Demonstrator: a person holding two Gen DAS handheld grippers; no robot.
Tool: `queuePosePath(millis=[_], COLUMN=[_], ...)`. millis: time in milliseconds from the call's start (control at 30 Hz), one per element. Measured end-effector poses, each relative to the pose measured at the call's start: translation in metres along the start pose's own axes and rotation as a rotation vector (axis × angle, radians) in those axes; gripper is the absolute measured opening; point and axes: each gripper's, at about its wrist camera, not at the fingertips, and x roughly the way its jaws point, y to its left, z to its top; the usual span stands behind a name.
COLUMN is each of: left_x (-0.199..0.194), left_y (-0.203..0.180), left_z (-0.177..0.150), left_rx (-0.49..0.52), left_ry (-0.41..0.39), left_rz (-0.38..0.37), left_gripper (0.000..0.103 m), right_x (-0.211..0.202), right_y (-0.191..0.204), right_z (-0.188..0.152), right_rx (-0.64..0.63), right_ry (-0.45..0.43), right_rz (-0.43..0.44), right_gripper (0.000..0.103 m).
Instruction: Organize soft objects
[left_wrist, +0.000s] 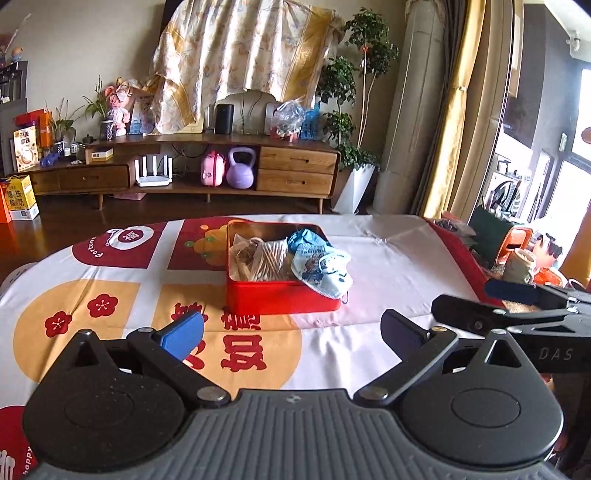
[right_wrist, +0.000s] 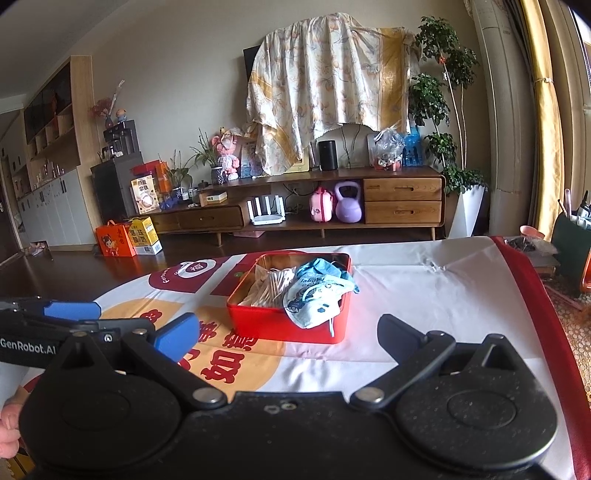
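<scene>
Grippers, left gripper (left_wrist: 291, 334) and right gripper (right_wrist: 288, 334), hover spread wide and empty before a red metal tin (left_wrist: 280, 301) holding pale blue printed face masks (left_wrist: 319, 267) on the cloth-covered counter (left_wrist: 388, 243).

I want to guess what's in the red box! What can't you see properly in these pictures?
- Red tin bottom: both views, hidden under face masks and a cotton swab bag.
- Crumpled bag: contents too blurred.
- Right gripper: left wrist view, cut off by the right edge.
</scene>
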Motion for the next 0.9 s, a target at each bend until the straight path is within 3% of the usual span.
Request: queuePosePath(millis=[900], left_x=[-0.0056], left_y=[0.0058], left_z=[-0.0072], left_rx=[-0.025], left_ry=[0.001], left_rz=[-0.009], left_gripper=[0.103], right_x=[-0.0053], right_y=[0.0044], right_z=[0.0005], right_rx=[-0.007], right_ry=[0.003], right_rz=[0.005], right_gripper=[0.103])
